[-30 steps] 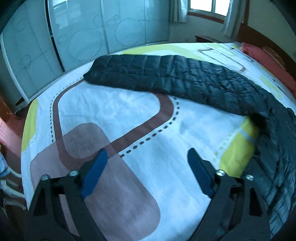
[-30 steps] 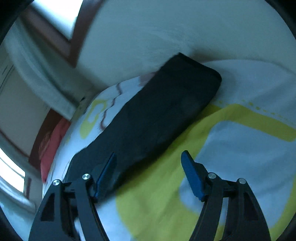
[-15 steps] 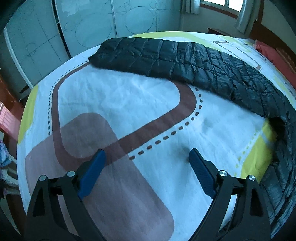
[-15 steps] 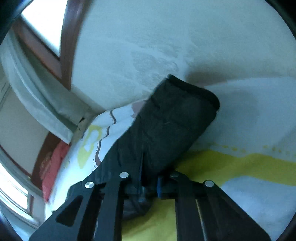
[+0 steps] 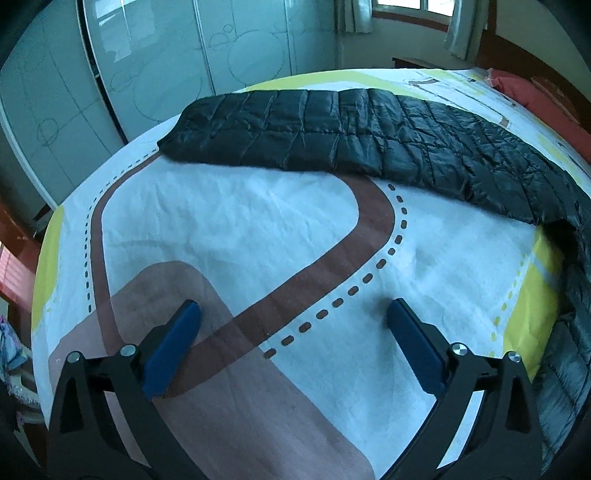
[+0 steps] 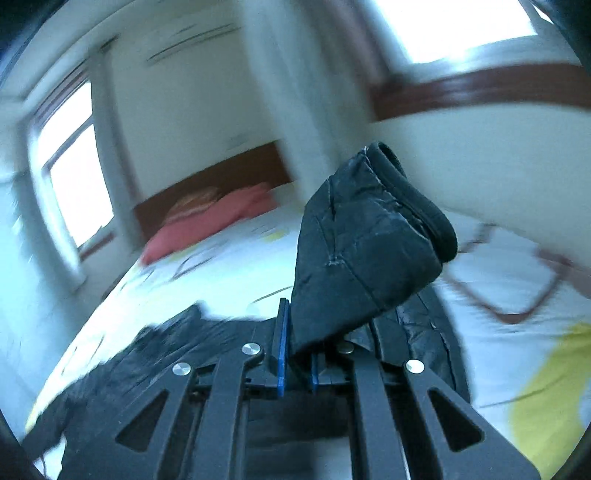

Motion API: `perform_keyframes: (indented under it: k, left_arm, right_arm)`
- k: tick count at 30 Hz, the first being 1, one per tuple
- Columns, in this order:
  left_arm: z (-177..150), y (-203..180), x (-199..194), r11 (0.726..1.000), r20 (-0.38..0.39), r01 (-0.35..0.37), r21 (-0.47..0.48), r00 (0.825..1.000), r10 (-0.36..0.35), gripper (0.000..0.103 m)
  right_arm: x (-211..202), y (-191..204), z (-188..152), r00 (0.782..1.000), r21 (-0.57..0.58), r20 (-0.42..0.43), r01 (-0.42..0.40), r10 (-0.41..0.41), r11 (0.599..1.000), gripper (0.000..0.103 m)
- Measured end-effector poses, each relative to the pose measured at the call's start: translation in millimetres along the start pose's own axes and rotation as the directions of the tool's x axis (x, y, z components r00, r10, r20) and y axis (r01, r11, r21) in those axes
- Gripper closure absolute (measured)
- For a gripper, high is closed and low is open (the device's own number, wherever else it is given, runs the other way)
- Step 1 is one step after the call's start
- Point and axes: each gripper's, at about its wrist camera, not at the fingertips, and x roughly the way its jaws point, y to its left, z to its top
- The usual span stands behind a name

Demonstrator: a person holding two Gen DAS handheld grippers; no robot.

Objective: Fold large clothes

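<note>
Patterned bed (image 5: 258, 229) bears black quilted jacket (image 5: 369, 133), red pillow (image 5: 535, 99).

A bed (image 5: 258, 229) with a white sheet printed in brown and yellow bands fills the frame. Frosted wardrobe doors (image 5: 155, 66) stand upper left, a curtained window (image 5: 406, 11) at top, a red pillow (image 5: 546, 107) upper right.

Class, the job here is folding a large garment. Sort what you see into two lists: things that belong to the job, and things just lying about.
Belongs to the job:
- black quilted jacket
- its sleeve cuff, gripped by the right gripper
- left gripper, opening over bare bedspread

Just lying about:
- red pillow
- curtains
- wardrobe doors
</note>
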Motion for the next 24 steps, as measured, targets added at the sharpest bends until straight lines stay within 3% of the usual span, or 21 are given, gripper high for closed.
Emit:
perform_keyframes:
  k: [5, 11, 17, 21, 24]
  left_arm:
    - [-1.6, 3.1, 1.1, 1.0, 0.014, 0.02, -0.009, 1.0, -0.02, 0.002]
    - [-4.1, 3.0, 0.9, 0.999, 0.027, 0.028, -0.016, 0.999, -0.027, 0.002]
    - [-5.0, 4.9, 1.1, 0.999, 0.033, 0.033, -0.019, 0.999, -0.032, 0.002]
    - [-5.5, 5.0, 1.0, 0.999, 0.036, 0.029, -0.017, 0.999, -0.028, 0.002]
    - [-5.6, 4.7, 0.9, 1.0, 0.037, 0.027, -0.015, 0.999, -0.026, 0.002]
  right_arm:
    - [24.6, 97.2, -37.0, 0.989, -0.132, -0.097, -0.12, 0.108, 0.984, 0.094]
    - [45.6, 184.2, -90.1, 0.954, -0.253, -0.238, -0.243, 0.183, 0.937, 0.094]
    - [62.5, 243.1, -131.3, 0.918, -0.364, -0.358, -0.305, 0.17, 0.88, 0.094]
    - [65.0, 259.5, -157.6, 0.891, -0.472, -0.442, -0.329, 0.103, 0.818, 0.09]
    - [63.6, 270.9, -170.1, 0.891, -0.517, -0.445, -0.335, 0.087, 0.788, 0.087]
